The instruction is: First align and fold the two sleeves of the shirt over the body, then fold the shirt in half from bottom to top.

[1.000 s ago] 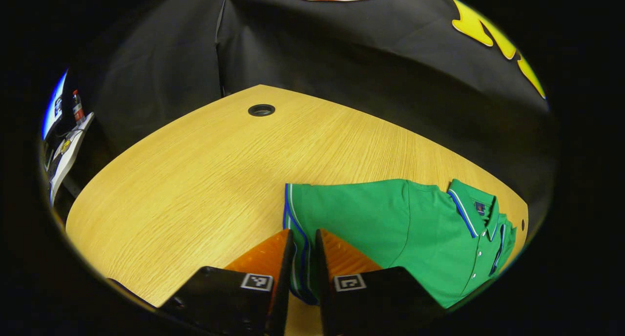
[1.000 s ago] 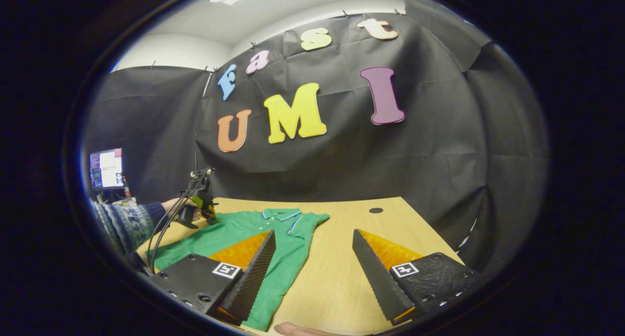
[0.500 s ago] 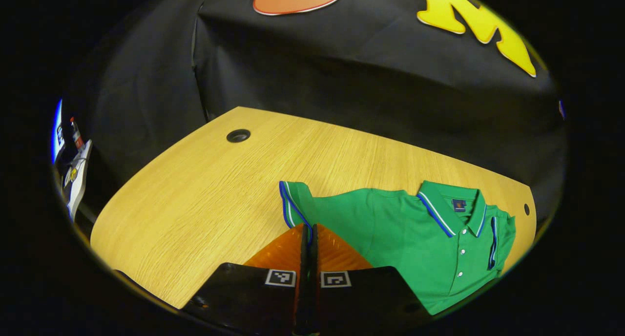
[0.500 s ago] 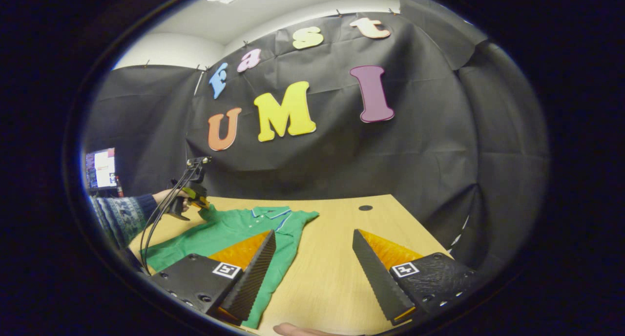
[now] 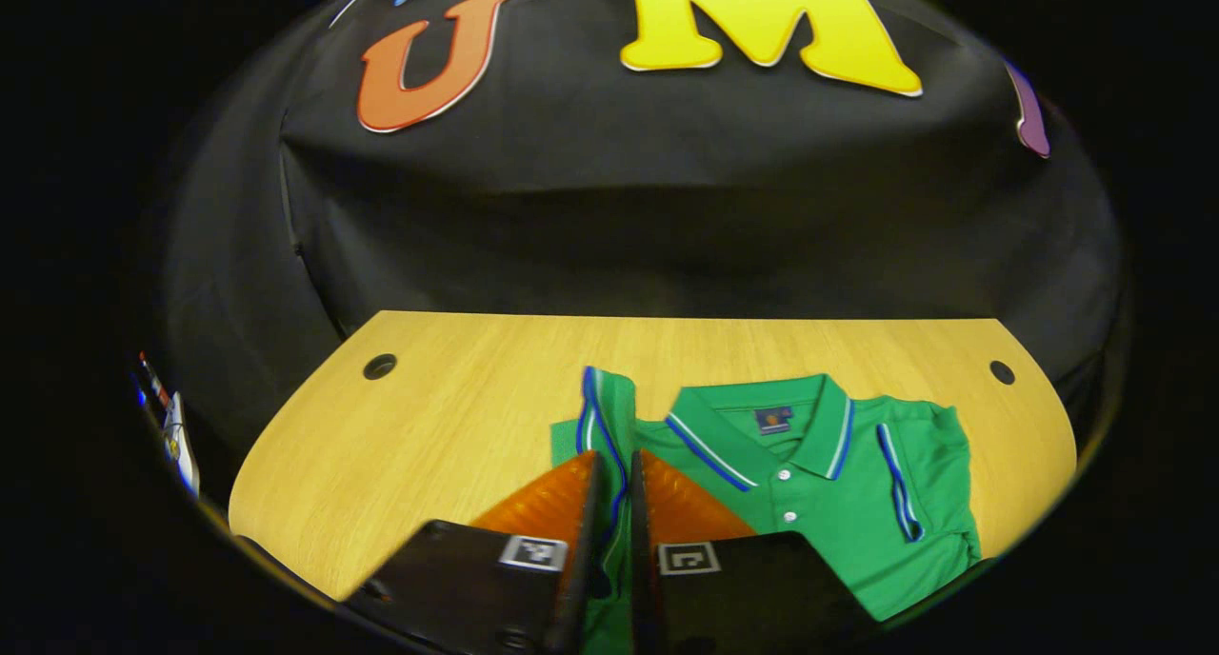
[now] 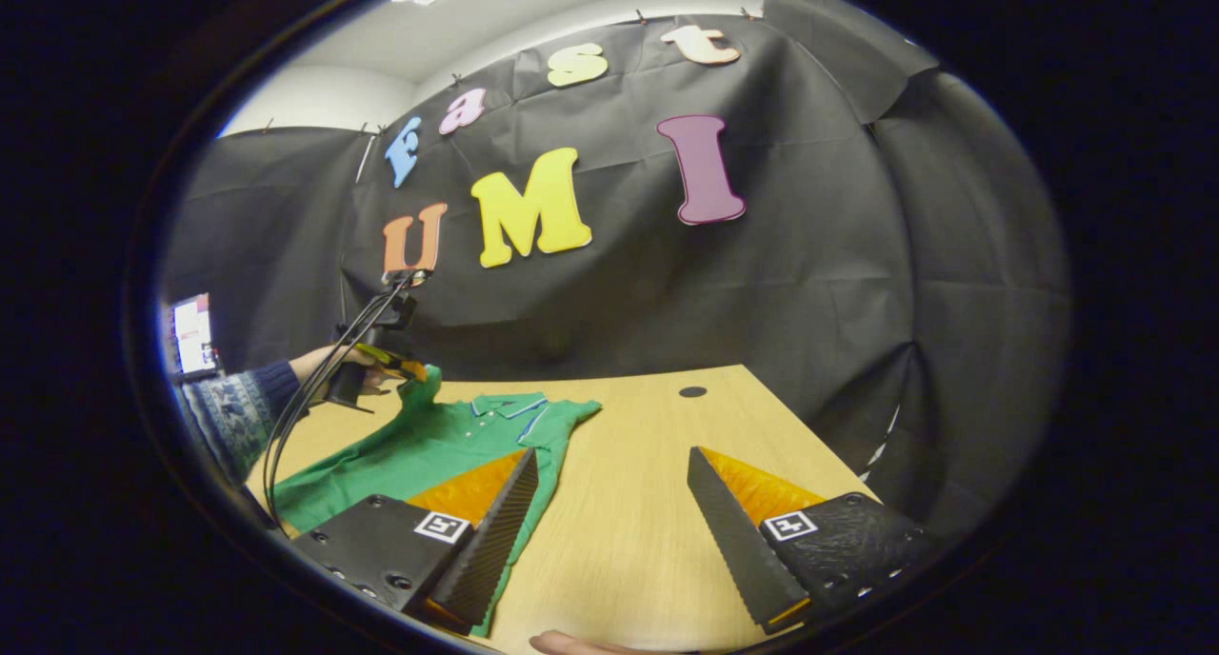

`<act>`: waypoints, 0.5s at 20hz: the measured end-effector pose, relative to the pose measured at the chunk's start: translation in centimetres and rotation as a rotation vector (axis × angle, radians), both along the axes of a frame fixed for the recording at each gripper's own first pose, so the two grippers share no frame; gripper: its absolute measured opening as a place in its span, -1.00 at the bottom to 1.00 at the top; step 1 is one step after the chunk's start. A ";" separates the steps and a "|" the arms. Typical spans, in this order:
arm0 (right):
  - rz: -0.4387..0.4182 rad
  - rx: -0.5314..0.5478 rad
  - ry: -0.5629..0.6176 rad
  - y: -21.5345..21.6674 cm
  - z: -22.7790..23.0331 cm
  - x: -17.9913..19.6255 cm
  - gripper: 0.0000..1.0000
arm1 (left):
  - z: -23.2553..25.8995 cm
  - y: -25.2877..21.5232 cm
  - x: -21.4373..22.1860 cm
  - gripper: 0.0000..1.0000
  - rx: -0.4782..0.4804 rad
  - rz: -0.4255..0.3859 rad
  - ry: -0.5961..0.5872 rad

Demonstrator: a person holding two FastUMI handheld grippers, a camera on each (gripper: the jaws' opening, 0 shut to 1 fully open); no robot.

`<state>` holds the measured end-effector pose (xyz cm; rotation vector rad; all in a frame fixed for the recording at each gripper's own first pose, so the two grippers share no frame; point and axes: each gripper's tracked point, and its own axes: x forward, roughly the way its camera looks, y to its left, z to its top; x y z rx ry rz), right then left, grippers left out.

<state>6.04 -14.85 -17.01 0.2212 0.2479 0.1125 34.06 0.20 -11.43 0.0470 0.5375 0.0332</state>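
A: What does the left gripper [image 5: 610, 465] have?
B: Its fingers are pinched together on the sleeve [image 5: 600, 417] of the green polo shirt [image 5: 838, 503], the striped cuff standing up between them, raised off the wooden table [image 5: 457, 417].
A: And the right gripper [image 6: 609, 465]?
B: Spread wide, holding nothing, above the table's near edge, with the shirt beside its left finger.
A: Farther off?
B: A hand [image 6: 343, 362] in a knit sleeve holds the left gripper [image 6: 405, 367] at the lifted sleeve.
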 end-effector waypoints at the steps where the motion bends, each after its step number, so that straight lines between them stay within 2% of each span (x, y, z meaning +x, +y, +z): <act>1: 0.000 0.001 0.001 0.0 0.0 0.1 0.92 | 0.0 -1.2 -0.1 -0.16 -0.001 -0.031 -0.001; 2: 0.000 0.002 0.004 0.1 -0.1 0.1 0.92 | 0.5 -2.0 -0.4 0.31 -0.004 -0.040 -0.011; 4: 0.007 0.000 0.020 0.5 -0.4 0.1 0.92 | 1.6 -2.5 -0.7 0.66 -0.027 -0.020 -0.048; 5: 0.011 -0.001 0.027 0.7 -0.4 0.1 0.92 | 2.1 -2.7 -1.2 0.75 -0.052 -0.009 -0.061; 7: 0.018 -0.003 0.028 1.1 -0.3 -0.1 0.92 | 3.4 -3.1 -2.7 0.75 -0.099 -0.009 -0.091; 10: 0.023 -0.031 0.030 1.9 -0.1 -0.6 0.92 | 5.1 -3.2 -5.5 0.75 -0.102 -0.072 -0.141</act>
